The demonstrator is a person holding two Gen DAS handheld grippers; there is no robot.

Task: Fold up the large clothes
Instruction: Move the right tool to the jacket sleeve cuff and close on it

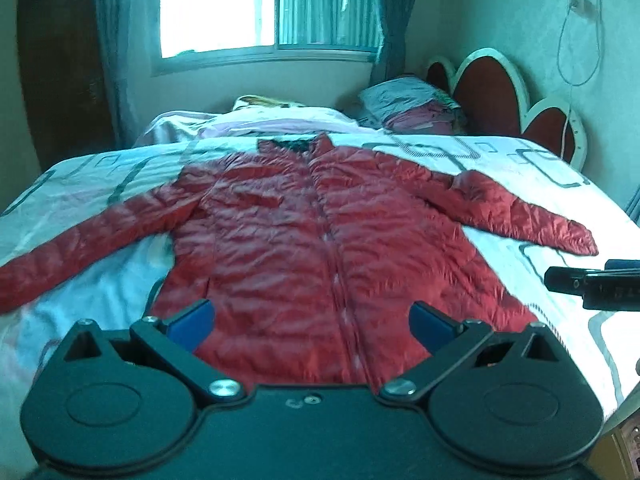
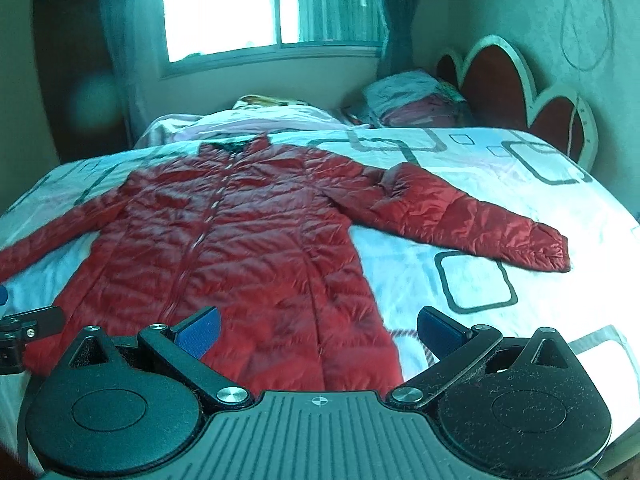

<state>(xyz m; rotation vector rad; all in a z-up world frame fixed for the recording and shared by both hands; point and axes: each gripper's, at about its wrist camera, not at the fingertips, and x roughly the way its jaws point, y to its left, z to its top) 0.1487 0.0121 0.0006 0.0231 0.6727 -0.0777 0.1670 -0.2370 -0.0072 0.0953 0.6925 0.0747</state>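
Observation:
A long red quilted jacket lies flat and face up on the bed, collar toward the window, both sleeves spread out to the sides. My left gripper hovers open above the jacket's hem, blue pads wide apart with nothing between them. In the right wrist view the same jacket sits left of centre, its right sleeve stretched across the sheet. My right gripper is open over the hem's right corner. The right gripper's black body shows at the edge of the left wrist view.
The bed wears a white sheet with grey square outlines. Folded quilts and pillows are piled at the far side by a red scalloped headboard. A curtained window is behind, and a cord hangs on the right wall.

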